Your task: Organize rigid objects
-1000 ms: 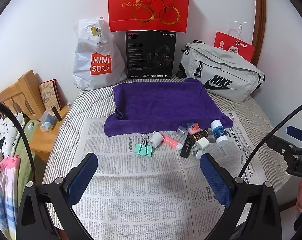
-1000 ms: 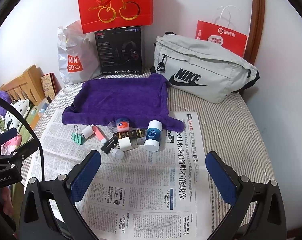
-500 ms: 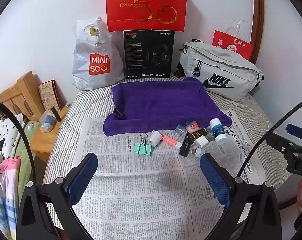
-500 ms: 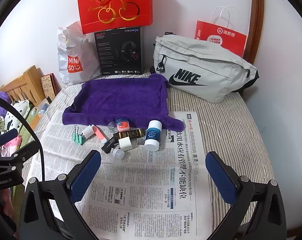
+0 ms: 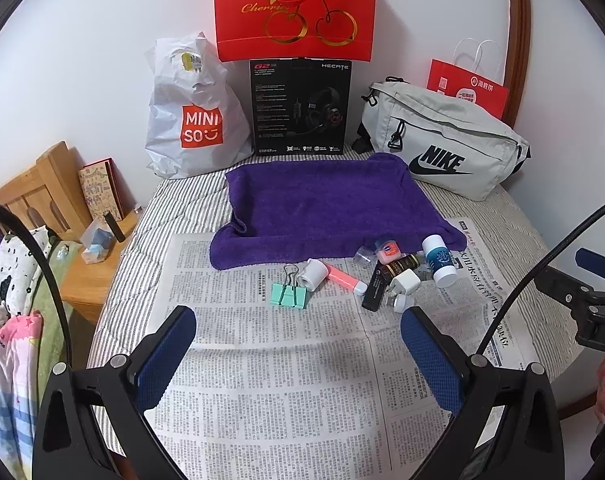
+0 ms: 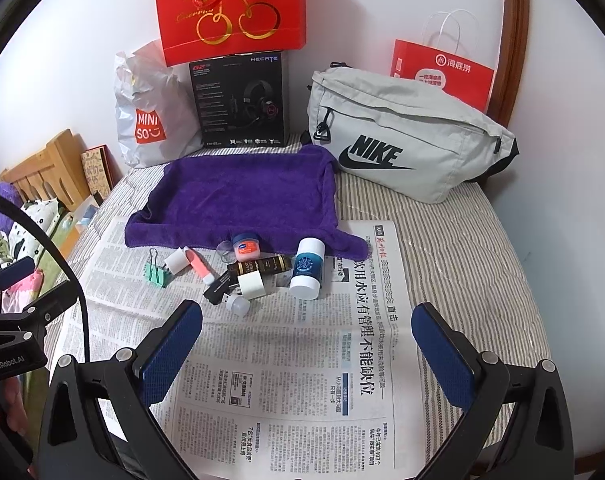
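Newspaper (image 5: 286,380) on bed, small items beside purple towel (image 5: 326,204), both hand-held grippers (image 5: 298,344) (image 6: 306,344) spread wide, empty.

Striped bed (image 5: 150,216): newspaper (image 5: 286,360), purple towel (image 5: 326,204).

Even, soft indoor light, faint shadows, both views sharp at centre, strong fisheye bending, dark vignette in the corners

Likely a bedroom, striped bed (image 5: 174,216), wooden nightstand (image 5: 86,284), shopping bags (image 5: 190,120)
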`<state>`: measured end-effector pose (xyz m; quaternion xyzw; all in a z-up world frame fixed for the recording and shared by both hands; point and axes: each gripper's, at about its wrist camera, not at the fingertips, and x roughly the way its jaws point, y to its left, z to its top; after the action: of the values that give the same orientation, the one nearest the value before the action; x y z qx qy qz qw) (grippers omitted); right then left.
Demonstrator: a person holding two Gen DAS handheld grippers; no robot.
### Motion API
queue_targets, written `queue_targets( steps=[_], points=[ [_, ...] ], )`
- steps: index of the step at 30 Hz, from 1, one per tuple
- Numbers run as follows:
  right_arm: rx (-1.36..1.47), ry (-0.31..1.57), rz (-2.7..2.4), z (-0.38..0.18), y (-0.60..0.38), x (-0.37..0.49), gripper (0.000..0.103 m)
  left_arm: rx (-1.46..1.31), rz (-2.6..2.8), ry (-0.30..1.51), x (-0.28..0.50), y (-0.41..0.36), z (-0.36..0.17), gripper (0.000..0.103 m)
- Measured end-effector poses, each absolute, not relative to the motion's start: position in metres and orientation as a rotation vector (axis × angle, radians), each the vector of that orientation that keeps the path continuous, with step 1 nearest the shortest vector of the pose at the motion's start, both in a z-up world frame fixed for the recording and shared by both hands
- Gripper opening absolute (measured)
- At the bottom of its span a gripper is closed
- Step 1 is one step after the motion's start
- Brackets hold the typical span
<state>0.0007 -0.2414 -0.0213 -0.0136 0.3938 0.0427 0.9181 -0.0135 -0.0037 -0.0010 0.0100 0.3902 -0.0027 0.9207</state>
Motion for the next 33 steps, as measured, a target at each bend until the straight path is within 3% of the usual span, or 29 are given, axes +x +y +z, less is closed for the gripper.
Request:
queue_targets(
  steps=[33],
  points=[
    [-0.039,0.823,0.083,-0.0263,-0.2378,0.0011,0.103,0.017,-0.004,0.818,-0.0071,-0.0011,-0.0035,0.103]
  ],
)
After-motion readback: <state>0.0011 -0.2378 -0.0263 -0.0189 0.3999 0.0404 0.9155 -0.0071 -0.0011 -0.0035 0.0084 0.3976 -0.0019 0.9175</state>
